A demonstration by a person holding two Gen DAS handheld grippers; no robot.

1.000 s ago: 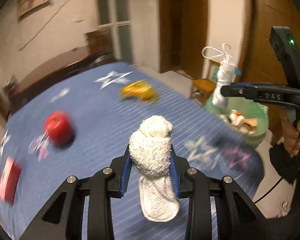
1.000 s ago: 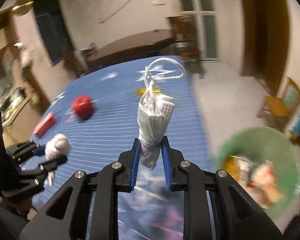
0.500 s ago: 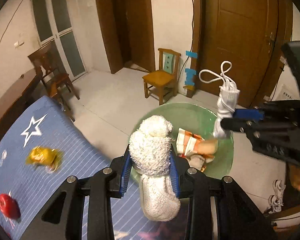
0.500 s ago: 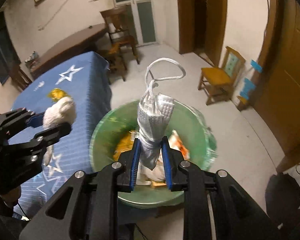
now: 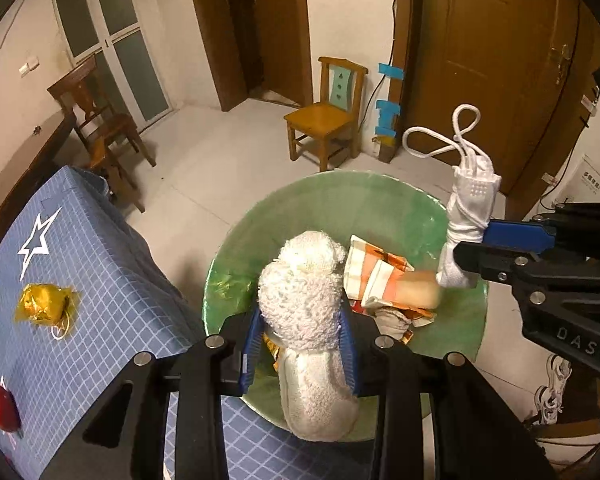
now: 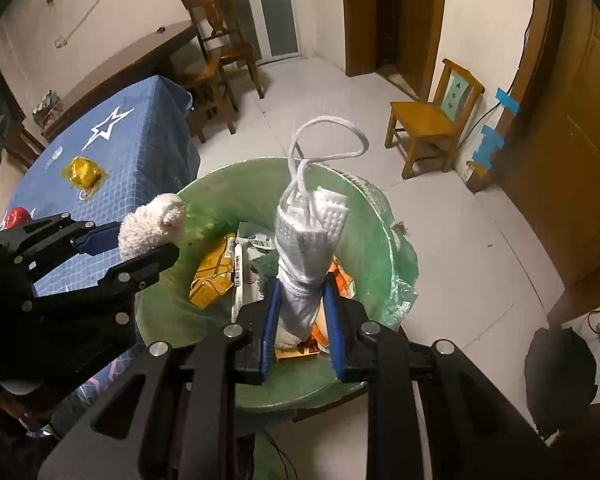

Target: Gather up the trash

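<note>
With the left gripper (image 5: 300,344) clamping the towel wad (image 5: 306,316) and the right gripper (image 6: 302,312) clamping the rolled mask (image 6: 310,252) above the green bin (image 6: 384,236), each should release only while centred inside the rim.

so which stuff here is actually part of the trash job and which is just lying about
Part of the job:
- rolled towel in left gripper
- tied face mask in right gripper
- green bin
- gold wrapper on table

Lying about:
- small wooden chair
- dark chair
</note>
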